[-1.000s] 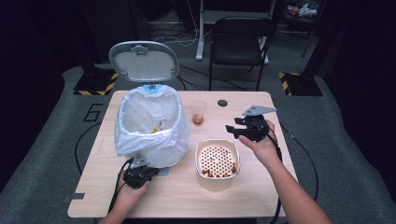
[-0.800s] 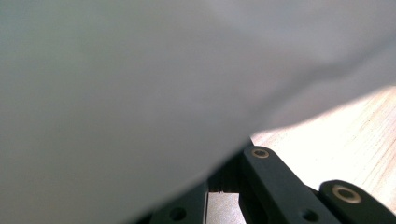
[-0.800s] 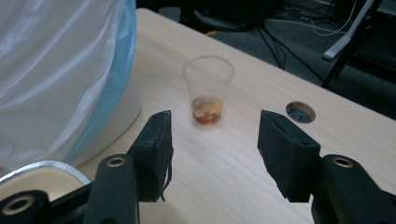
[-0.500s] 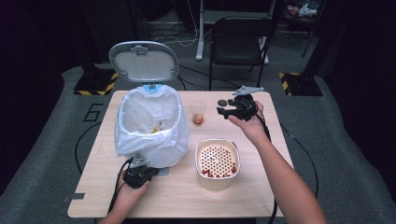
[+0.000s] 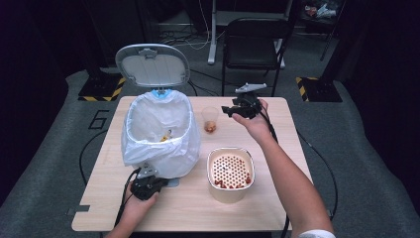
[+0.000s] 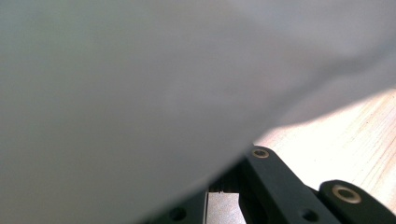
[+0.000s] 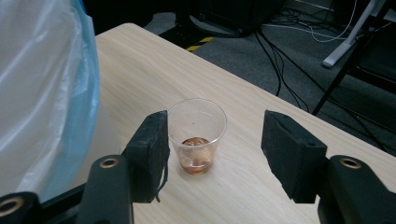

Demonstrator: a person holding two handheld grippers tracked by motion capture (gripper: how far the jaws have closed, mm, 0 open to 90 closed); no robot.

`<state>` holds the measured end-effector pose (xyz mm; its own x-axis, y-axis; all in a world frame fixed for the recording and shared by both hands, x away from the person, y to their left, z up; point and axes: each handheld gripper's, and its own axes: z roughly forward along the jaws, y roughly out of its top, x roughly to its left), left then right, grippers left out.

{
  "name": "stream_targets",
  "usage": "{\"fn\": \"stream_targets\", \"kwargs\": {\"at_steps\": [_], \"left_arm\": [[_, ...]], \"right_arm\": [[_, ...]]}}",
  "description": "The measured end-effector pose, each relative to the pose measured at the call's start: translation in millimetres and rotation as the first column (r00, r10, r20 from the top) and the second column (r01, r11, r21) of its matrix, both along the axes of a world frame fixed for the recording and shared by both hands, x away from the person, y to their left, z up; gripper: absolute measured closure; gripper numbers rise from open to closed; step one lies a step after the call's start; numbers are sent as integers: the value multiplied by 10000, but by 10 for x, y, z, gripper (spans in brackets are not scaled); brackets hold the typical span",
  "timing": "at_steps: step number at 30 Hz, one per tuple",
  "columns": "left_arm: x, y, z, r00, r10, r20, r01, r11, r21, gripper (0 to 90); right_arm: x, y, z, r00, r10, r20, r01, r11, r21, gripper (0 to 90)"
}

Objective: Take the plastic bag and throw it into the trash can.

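A clear plastic cup (image 5: pixel 210 119) with a reddish-brown residue in its bottom stands on the wooden table (image 5: pixel 277 208) beside the bin (image 5: pixel 158 134). My right gripper (image 5: pixel 226 110) hovers just right of it. In the right gripper view the cup (image 7: pixel 197 135) stands between the parted jaws of my right gripper (image 7: pixel 215 149), which have just been closing; the pads do not press on it. My left gripper (image 5: pixel 146 182) rests at the bin's foot, shut, its jaws under the white bag (image 6: pixel 140 93).
The bin's grey lid (image 5: pixel 152 65) stands open, and scraps lie inside the bag. A cream bowl with a perforated insert and red bits (image 5: pixel 230 171) sits at the front right. A black chair (image 5: pixel 257 39) and cables stand behind the table.
My right hand has moved away from me and to the left, from beside the cream bowl to the clear cup. The left hand has stayed at the bin's foot.
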<state>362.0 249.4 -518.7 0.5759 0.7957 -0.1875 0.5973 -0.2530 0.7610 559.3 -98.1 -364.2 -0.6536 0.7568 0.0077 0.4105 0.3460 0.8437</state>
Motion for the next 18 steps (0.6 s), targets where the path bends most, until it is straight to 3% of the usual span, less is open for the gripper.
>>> {"fn": "stream_targets", "kwargs": {"at_steps": [4, 6, 18], "left_arm": [[-1, -1, -2, 10000, 27, -4, -27, 10000, -51, 900], [-4, 9, 5, 10000, -30, -23, 30, 9999, 128, 900], [-9, 9, 4, 10000, -8, -50, 9, 10000, 65, 900]], "right_arm": [[94, 29, -57, 9999, -95, -59, 95, 9999, -64, 446], [178, 44, -133, 9994, -263, -203, 263, 9997, -3, 452], [383, 157, -394, 9969, -635, -469, 634, 9980, -37, 502]]}}
